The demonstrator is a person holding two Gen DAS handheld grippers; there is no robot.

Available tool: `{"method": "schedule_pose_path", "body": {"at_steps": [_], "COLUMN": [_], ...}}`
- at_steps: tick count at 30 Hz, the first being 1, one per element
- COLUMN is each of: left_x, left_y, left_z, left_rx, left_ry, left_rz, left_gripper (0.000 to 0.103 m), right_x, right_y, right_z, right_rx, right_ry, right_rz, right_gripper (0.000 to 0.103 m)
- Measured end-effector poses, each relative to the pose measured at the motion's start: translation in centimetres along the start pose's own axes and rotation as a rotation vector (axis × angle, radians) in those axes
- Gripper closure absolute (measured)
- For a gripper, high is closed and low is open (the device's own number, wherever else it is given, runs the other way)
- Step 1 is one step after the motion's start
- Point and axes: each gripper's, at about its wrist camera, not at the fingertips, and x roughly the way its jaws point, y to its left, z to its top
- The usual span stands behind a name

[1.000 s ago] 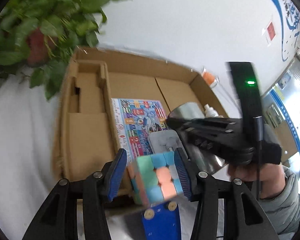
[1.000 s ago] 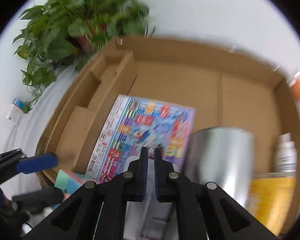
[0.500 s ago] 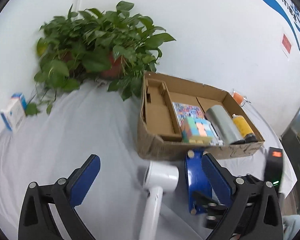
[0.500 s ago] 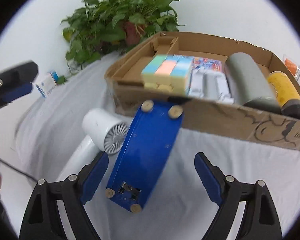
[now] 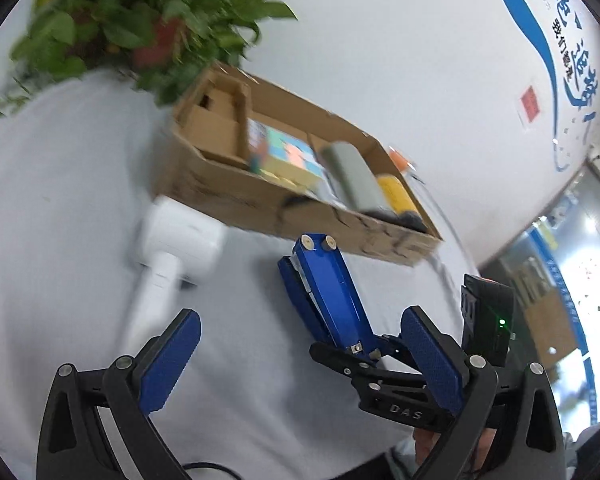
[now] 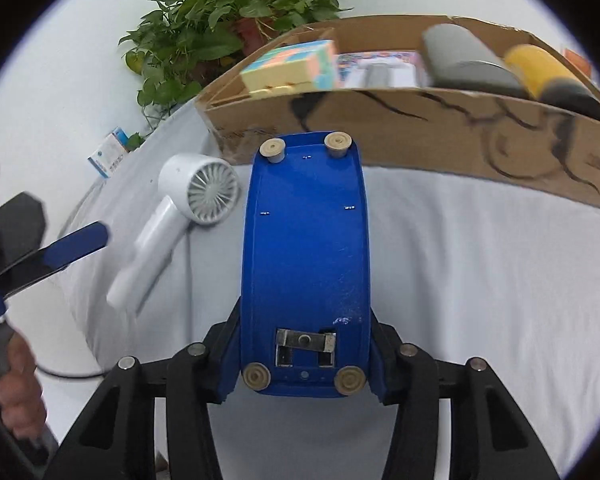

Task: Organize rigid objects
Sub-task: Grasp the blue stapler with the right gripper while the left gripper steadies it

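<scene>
Blue stapler [image 6: 305,264], underside up with four round feet showing, lies lengthwise in the centre of the right wrist view on the white tablecloth [image 6: 480,280], just before the cardboard box [image 6: 440,136]. Right gripper [image 6: 305,376] has its blue pads either side of the stapler's near end and is closing; pads look pressed to its flanks. In the left wrist view the same stapler sits at centre right, tail end between the right gripper's pads.

Left gripper [image 5: 300,356] spread wide, nothing between its fingers [image 5: 168,360]; bare cloth below. It enters the right view at left edge, a hand [image 6: 18,396] on its grip.

White hair dryer [image 6: 176,216] lies left of the stapler, near but apart, fan grille facing the camera.

Box across the upper frame holds a pastel cube puzzle [image 6: 292,66], a printed packet [image 6: 376,60], a grey cylinder [image 6: 464,60], a yellow bottle with a dark end [image 6: 540,66].

Potted plant [image 6: 228,20] upper left behind the box; small blue-white carton [image 6: 110,156] at left on the cloth.
</scene>
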Motion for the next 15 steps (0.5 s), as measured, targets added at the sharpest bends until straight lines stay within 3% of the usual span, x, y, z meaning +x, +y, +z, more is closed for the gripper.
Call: {"method": "schedule_pose_path", "body": {"at_steps": [3, 6, 9, 12, 14, 15], "left_x": [2.9, 5.8, 7.3, 7.5, 7.7, 7.7], "left_y": [-1.0, -2.3, -3.9, -4.5, -4.5, -4.4], "left_z": [-0.8, -1.6, -2.1, -1.9, -1.8, -1.6], "left_rx": [-0.008, -0.002, 0.043, 0.066, 0.060, 0.050], "left_ry": [0.053, 0.094, 0.110, 0.111, 0.118, 0.123], "left_rz": [-0.047, -0.044, -0.020, -0.017, -0.005, -0.005], "left_gripper": [0.003, 0.003, 0.003, 0.003, 0.003, 0.003], "right_x": [-2.6, -4.9, -4.9, -3.0, -2.8, -3.0], "right_y": [-1.0, -1.3, -1.6, -1.6, -2.1, -3.2], "right_z": [-2.1, -3.7, -4.0, -3.8, -3.6, -3.3], "right_rx": [-0.113, -0.243, -0.288, -0.278, -0.208, -0.108], "right_ry": [-0.042, -0.139, -0.166, -0.118, -0.129, -0.127], "right_rz": [-0.144, -0.238, -0.257, -0.258, -0.201, -0.144], "right_gripper": [0.049, 0.034, 0.034, 0.052, 0.052, 0.052]}}
